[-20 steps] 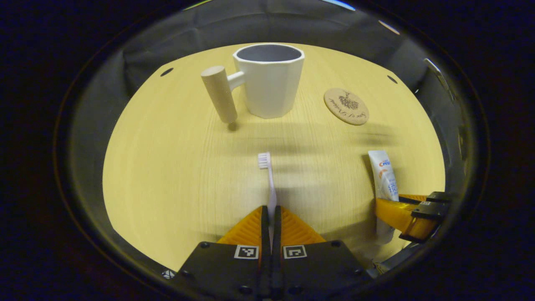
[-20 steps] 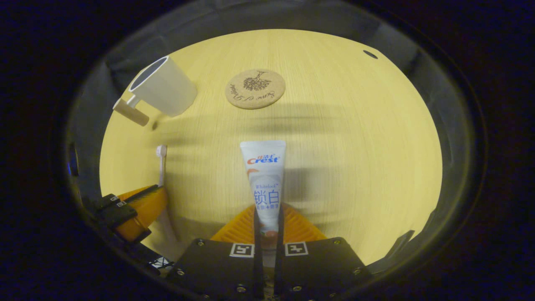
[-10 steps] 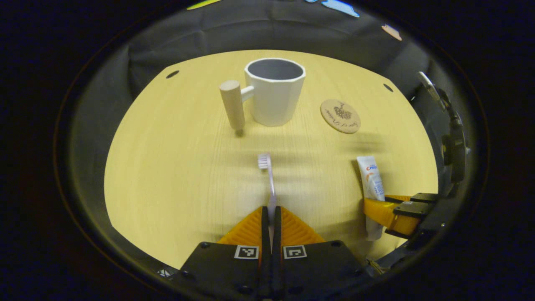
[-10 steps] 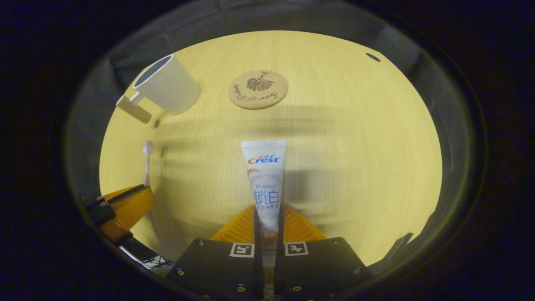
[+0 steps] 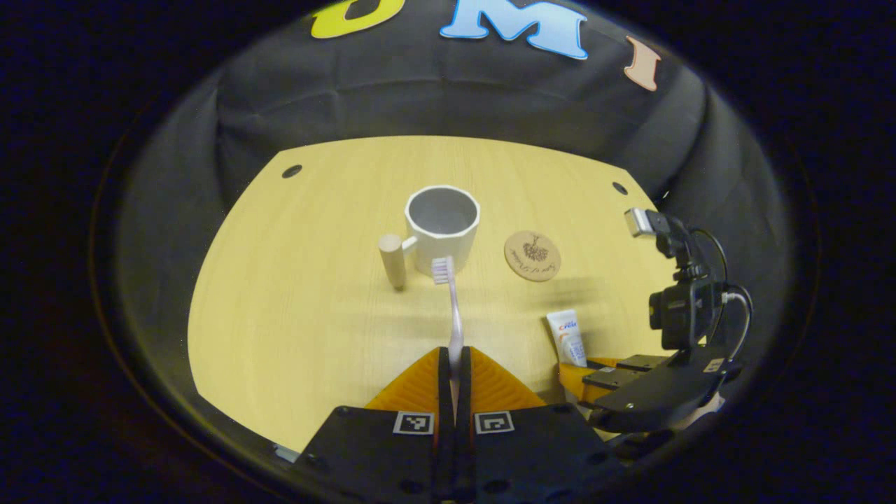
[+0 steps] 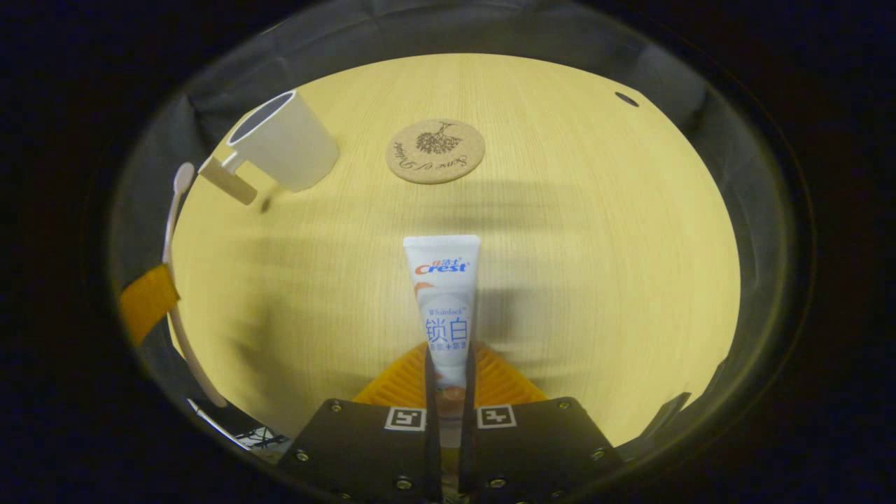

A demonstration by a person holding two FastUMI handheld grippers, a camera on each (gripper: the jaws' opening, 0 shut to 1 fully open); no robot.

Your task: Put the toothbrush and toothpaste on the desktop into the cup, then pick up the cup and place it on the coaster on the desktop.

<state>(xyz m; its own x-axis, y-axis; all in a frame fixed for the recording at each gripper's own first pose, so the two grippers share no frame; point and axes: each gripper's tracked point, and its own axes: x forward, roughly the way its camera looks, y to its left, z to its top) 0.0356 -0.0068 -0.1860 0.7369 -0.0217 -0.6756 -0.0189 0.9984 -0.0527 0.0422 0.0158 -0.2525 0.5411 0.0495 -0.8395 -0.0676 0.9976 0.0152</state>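
Left gripper (image 5: 453, 364) raised well above the pale wooden desktop (image 5: 294, 315), fingers clamped on the handle of the white toothbrush (image 5: 451, 308), bristles forward toward the white faceted cup with a wooden peg handle (image 5: 441, 227). Right gripper (image 6: 448, 378) low over the near edge, fingers pinching the white toothpaste tube (image 6: 442, 294), flat end forward, clear of the surface. Cup upright toward the far edge, empty; round cork coaster (image 6: 435, 150) just to its right, apart, bare.

cup (image 5: 442, 227) mouth open and unblocked, bare desktop (image 5: 294, 294) around coaster (image 5: 533, 256)
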